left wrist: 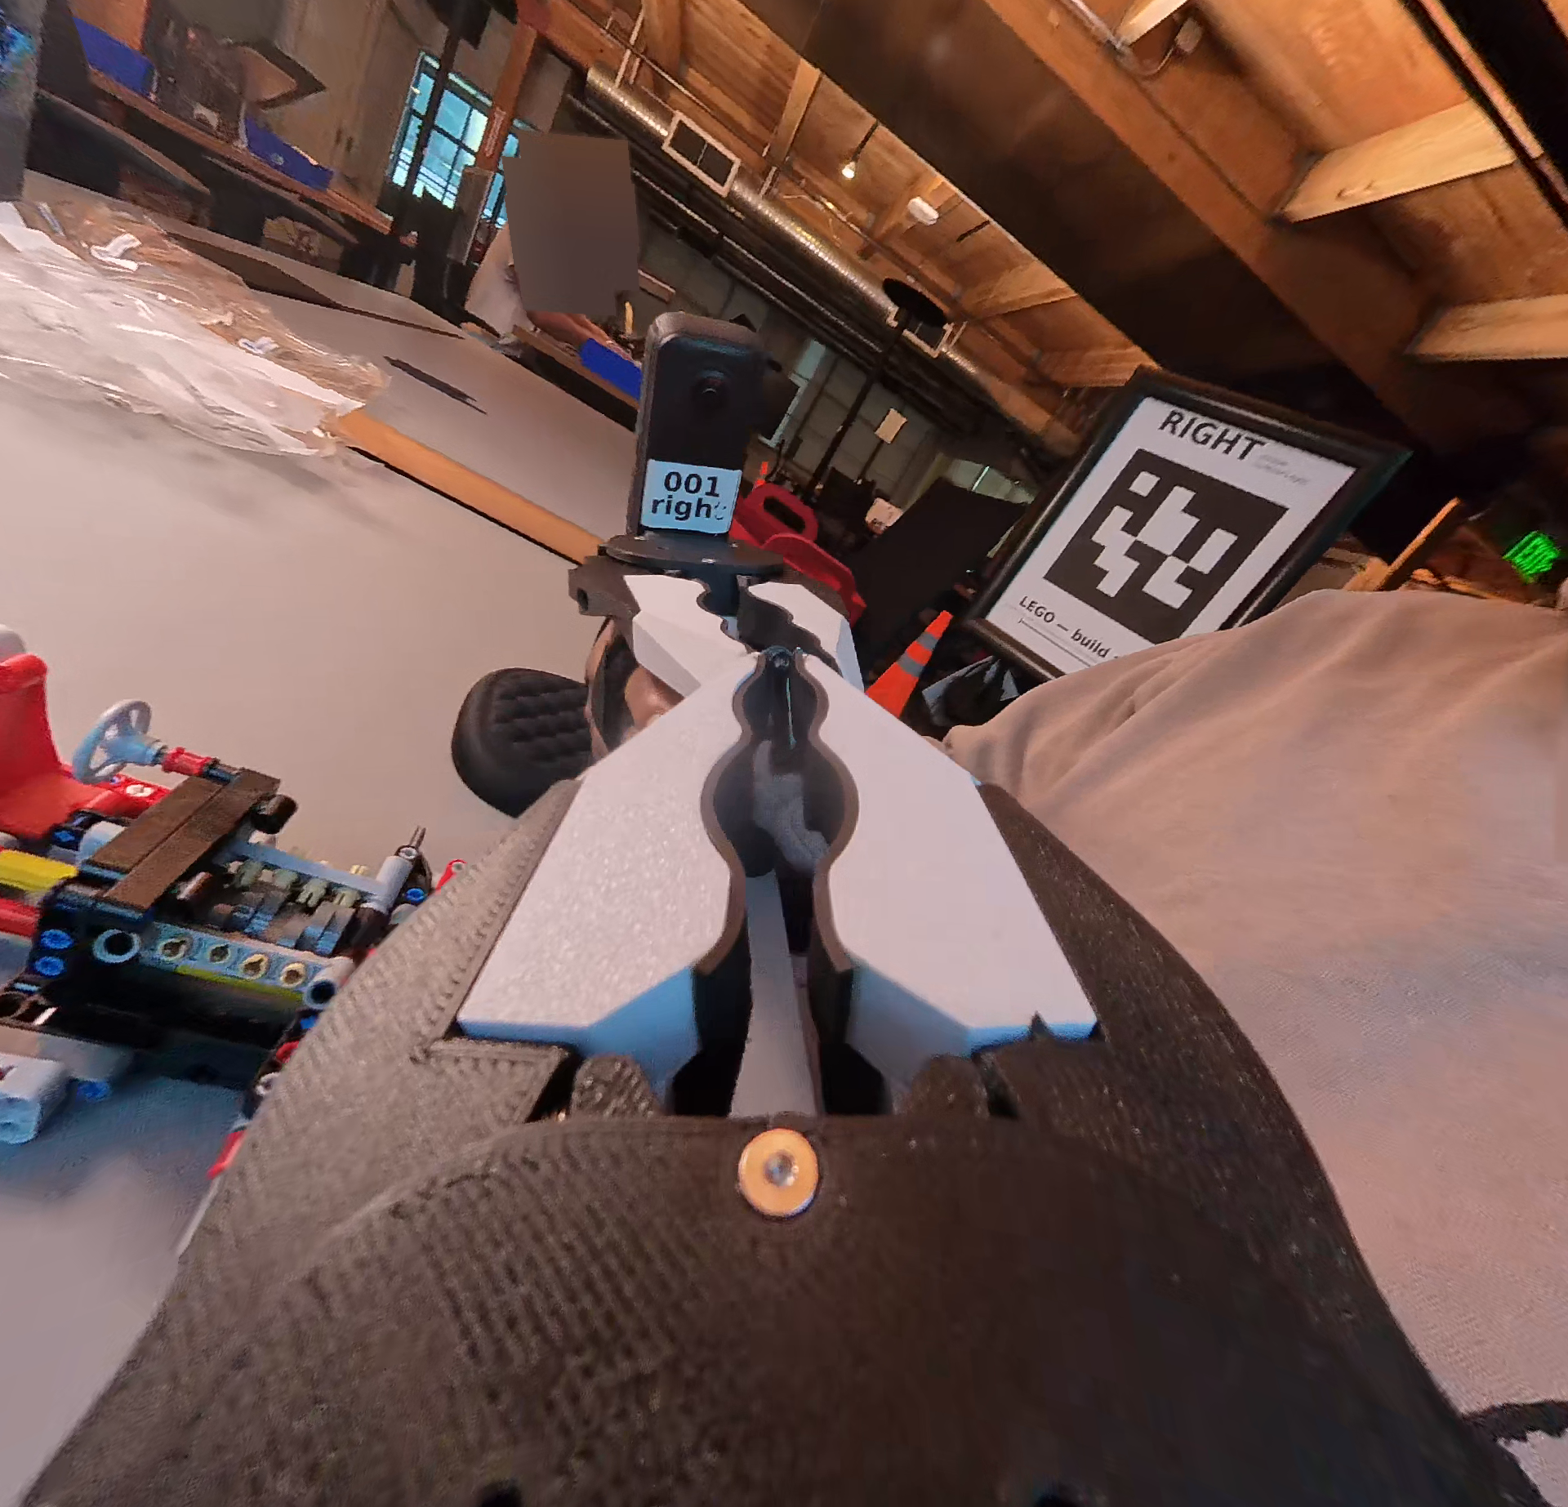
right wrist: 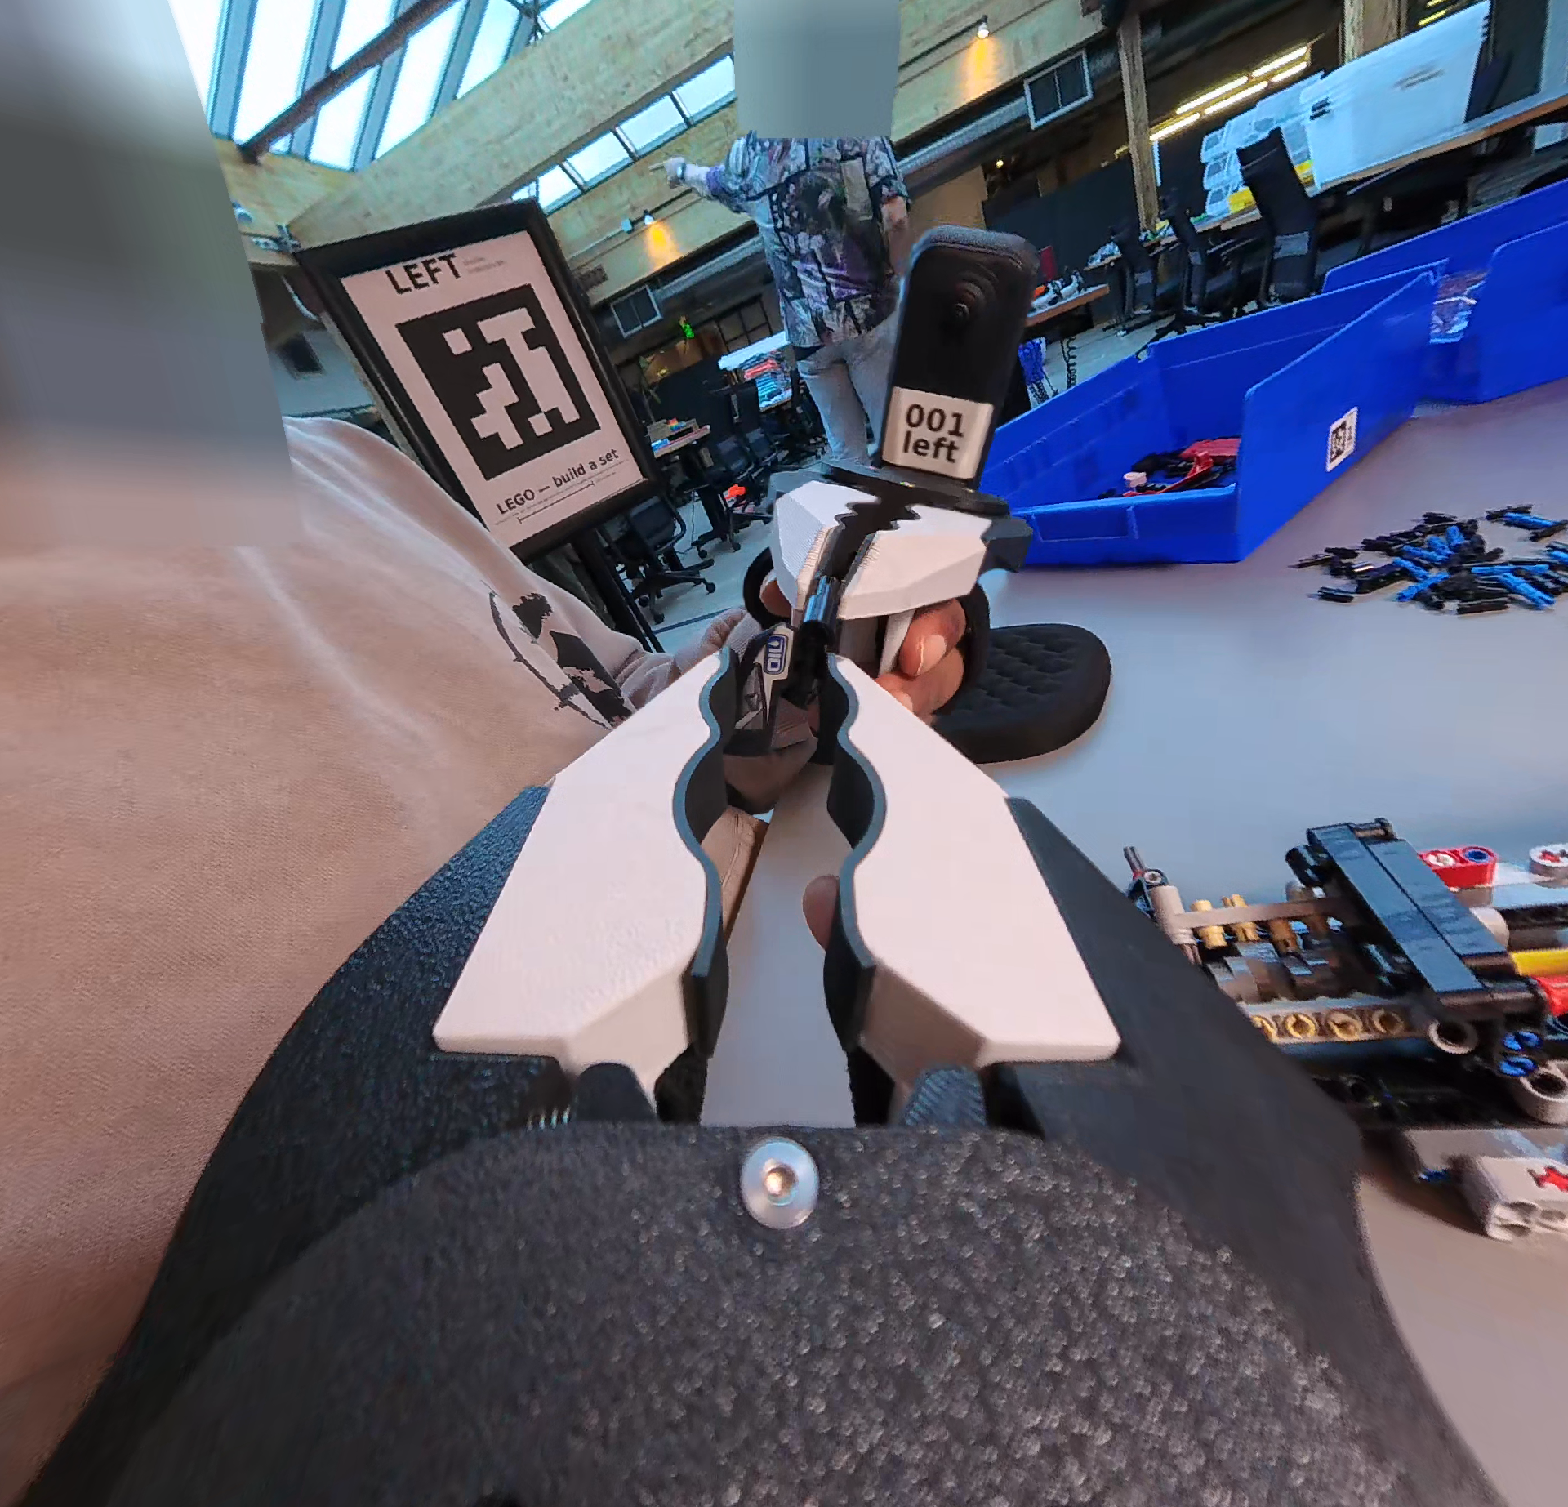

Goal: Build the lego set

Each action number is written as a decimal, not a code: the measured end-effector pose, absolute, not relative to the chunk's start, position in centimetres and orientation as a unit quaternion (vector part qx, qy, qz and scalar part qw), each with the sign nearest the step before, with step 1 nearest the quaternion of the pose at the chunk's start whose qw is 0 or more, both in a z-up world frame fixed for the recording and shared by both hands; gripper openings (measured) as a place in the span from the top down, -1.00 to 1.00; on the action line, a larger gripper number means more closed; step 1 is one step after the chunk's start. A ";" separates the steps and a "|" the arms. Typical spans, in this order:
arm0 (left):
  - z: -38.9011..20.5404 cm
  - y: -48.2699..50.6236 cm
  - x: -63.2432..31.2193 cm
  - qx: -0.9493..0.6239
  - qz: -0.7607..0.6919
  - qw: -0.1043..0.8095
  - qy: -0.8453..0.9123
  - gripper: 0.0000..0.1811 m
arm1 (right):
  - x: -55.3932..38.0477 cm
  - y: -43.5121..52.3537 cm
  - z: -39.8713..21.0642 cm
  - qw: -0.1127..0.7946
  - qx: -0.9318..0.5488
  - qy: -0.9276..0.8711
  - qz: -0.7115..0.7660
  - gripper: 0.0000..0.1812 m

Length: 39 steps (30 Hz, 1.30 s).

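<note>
My left gripper (left wrist: 781, 670) is shut at its tips on a thin black lego piece (left wrist: 781, 690). It also shows in the right wrist view (right wrist: 827, 584), pinching that black piece (right wrist: 816, 609). My right gripper (right wrist: 778, 675) faces it and is closed on a dark grey panel piece with a small sticker (right wrist: 768, 685); the black piece meets this panel. In the left wrist view the right gripper (left wrist: 731, 613) sits just beyond my left fingertips. The part-built lego car chassis (left wrist: 178, 915) (right wrist: 1391, 974) lies on the grey table beside both grippers.
A black tyre (left wrist: 519, 741) (right wrist: 1022, 685) lies behind the grippers. Blue bins (right wrist: 1230, 482) and a pile of blue and black pins (right wrist: 1442, 571) are at the far right. Plastic bags (left wrist: 127, 338) lie far left. Framed marker signs (left wrist: 1171, 524) (right wrist: 484, 371) stand by the person's beige sleeve (right wrist: 212, 702). Only a small space, under 4 cm, lies between the two pairs of fingers.
</note>
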<state>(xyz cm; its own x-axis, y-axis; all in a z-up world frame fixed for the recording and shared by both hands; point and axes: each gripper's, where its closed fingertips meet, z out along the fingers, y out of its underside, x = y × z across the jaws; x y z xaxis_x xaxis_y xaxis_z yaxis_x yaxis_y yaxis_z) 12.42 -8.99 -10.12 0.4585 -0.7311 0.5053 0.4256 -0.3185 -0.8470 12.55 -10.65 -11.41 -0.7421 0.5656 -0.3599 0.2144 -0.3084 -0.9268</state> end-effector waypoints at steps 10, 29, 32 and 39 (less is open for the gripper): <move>-9.6 -9.2 11.6 -0.612 -0.504 0.602 0.095 0.91 | 12.2 -9.9 -10.9 0.122 -0.345 -0.553 0.749 0.81; -11.0 -7.8 11.1 -0.697 -0.238 0.661 0.144 0.92 | 10.5 -7.8 -10.6 0.179 -0.397 -0.507 0.744 0.81; -11.2 -8.0 11.1 -0.700 -0.261 0.649 0.144 0.97 | 10.5 -7.9 -10.9 0.185 -0.397 -0.516 0.736 0.81; -11.2 -8.6 11.0 -0.684 -0.371 0.620 0.107 0.99 | 11.2 -8.8 -10.9 0.180 -0.368 -0.537 0.737 0.82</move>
<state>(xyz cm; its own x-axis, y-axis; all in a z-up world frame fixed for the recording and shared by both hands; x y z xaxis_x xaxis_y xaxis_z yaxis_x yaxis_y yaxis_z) 10.96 -8.55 -11.21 0.7024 -0.6056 0.3741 0.3131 -0.2091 -0.9264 11.24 -8.78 -10.90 -0.6640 0.6614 -0.3489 0.1294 -0.3579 -0.9247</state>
